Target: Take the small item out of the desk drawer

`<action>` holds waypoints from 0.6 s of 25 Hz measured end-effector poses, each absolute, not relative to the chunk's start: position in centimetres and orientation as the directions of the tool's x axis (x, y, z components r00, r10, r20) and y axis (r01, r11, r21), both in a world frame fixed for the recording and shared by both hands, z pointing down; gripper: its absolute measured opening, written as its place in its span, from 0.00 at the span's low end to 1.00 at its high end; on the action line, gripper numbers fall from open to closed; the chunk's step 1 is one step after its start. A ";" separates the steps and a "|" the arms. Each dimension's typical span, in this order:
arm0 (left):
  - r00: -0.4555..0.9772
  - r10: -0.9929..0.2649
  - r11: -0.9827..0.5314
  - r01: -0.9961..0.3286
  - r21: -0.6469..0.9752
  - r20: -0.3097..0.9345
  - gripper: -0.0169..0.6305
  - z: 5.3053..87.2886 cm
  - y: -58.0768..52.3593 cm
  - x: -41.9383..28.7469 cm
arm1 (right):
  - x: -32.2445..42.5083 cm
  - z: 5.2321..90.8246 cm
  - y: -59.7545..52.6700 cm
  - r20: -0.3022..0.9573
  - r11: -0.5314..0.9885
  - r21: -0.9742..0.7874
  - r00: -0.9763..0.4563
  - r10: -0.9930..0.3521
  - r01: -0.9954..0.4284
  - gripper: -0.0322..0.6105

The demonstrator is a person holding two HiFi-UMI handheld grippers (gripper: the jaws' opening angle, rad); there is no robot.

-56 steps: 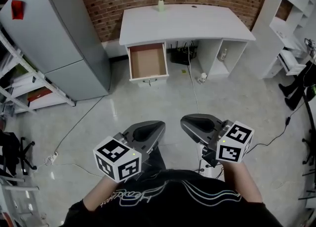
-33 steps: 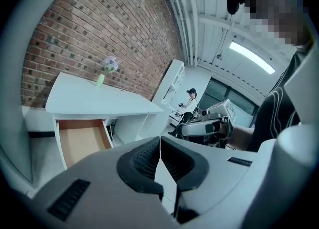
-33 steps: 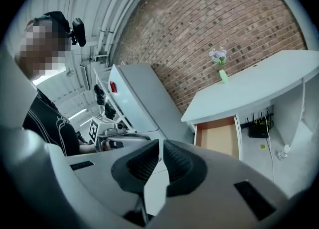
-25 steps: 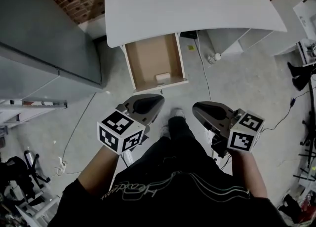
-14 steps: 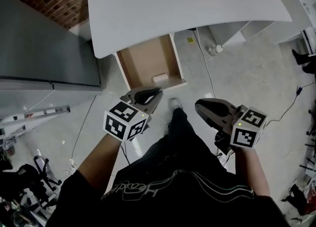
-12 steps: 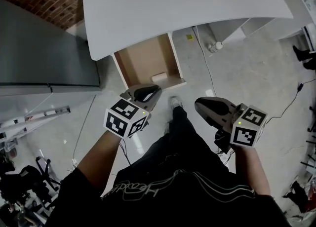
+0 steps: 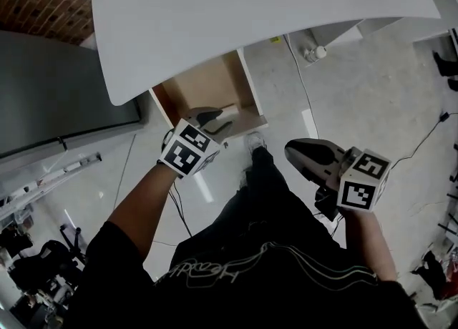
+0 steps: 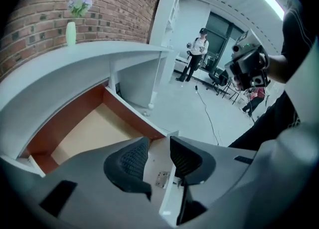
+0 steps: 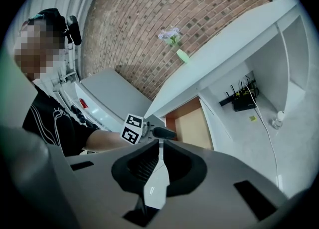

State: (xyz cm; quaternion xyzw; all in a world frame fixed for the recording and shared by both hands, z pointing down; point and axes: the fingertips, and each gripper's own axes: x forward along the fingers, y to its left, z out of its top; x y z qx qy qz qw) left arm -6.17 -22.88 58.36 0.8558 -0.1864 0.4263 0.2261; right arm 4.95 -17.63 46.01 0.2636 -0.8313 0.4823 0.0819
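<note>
The white desk [image 7: 250, 6] has its wooden drawer [image 7: 247, 90] pulled out. A small pale item [image 7: 231, 110] lies at the drawer's front edge, partly hidden behind my left gripper [image 7: 218, 117]. That gripper hangs over the drawer's front, tilted down, and its jaws have just been opening, with the pads pressing on nothing. In the left gripper view the left gripper [image 8: 158, 146] points at the drawer [image 8: 79, 133] and I cannot make out the item. My right gripper [image 7: 292, 152] is shut and empty, off to the right over the floor. In its own view the right gripper [image 9: 160, 143] faces the drawer [image 9: 192, 123].
A grey cabinet [image 7: 57, 91] stands left of the desk. A cable [image 7: 308, 102] runs across the floor. My leg and shoe [image 7: 254, 141] are below the drawer. A vase of flowers [image 8: 72, 29] sits on the desk. A router [image 9: 244, 101] stands under it.
I have come close to the desk. My left gripper went forward and down to the drawer's front and its jaws have parted. The right gripper stayed at the lower right.
</note>
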 end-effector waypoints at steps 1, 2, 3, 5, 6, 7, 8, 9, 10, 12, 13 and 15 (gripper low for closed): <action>0.551 -0.122 -0.832 -0.510 0.218 0.826 0.23 59.6 -23.3 -6.2 | 5.1 46.7 -18.0 0.396 0.392 -0.760 -0.848 -0.353 -0.518 0.14; 0.535 -0.116 -0.835 -0.509 0.209 0.837 0.23 60.8 -23.7 -6.3 | 5.3 47.5 -18.2 0.401 0.386 -0.763 -0.848 -0.346 -0.519 0.14; 0.518 -0.109 -0.839 -0.506 0.202 0.848 0.24 62.0 -23.9 -6.3 | 5.3 48.3 -18.4 0.405 0.378 -0.767 -0.848 -0.341 -0.518 0.14; 0.493 -0.095 -0.848 -0.495 0.190 0.865 0.25 64.1 -24.4 -6.3 | 5.3 49.7 -18.8 0.406 0.362 -0.779 -0.852 -0.332 -0.512 0.14; 0.485 -0.088 -0.851 -0.491 0.187 0.870 0.26 65.0 -24.6 -6.3 | 5.1 50.4 -18.9 0.405 0.358 -0.784 -0.855 -0.326 -0.507 0.14; 0.476 -0.078 -0.852 -0.488 0.190 0.876 0.26 65.9 -24.6 -6.4 | 4.8 51.0 -19.0 0.405 0.358 -0.786 -0.857 -0.318 -0.504 0.14; 0.465 -0.065 -0.851 -0.488 0.195 0.883 0.26 66.8 -24.5 -6.6 | 4.5 51.6 -19.1 0.406 0.361 -0.785 -0.859 -0.312 -0.503 0.14; 0.454 -0.052 -0.849 -0.489 0.200 0.890 0.27 67.6 -24.3 -6.8 | 4.3 52.2 -19.2 0.409 0.367 -0.782 -0.859 -0.308 -0.504 0.14; 0.444 -0.041 -0.847 -0.491 0.205 0.895 0.27 68.5 -24.2 -6.9 | 4.1 52.8 -19.4 0.413 0.372 -0.777 -0.857 -0.307 -0.507 0.14; 0.433 -0.028 -0.837 -0.503 0.216 0.901 0.27 70.0 -24.2 -7.1 | 3.8 54.0 -19.7 0.415 0.369 -0.776 -0.854 -0.313 -0.512 0.14; 0.430 -0.023 -0.830 -0.511 0.222 0.903 0.27 70.7 -24.2 -7.1 | 3.6 54.5 -19.6 0.413 0.363 -0.779 -0.854 -0.315 -0.511 0.14; 0.420 -0.018 -0.820 -0.525 0.227 0.907 0.27 72.1 -24.3 -7.3 | 3.2 55.5 -19.3 0.408 0.357 -0.787 -0.858 -0.312 -0.504 0.14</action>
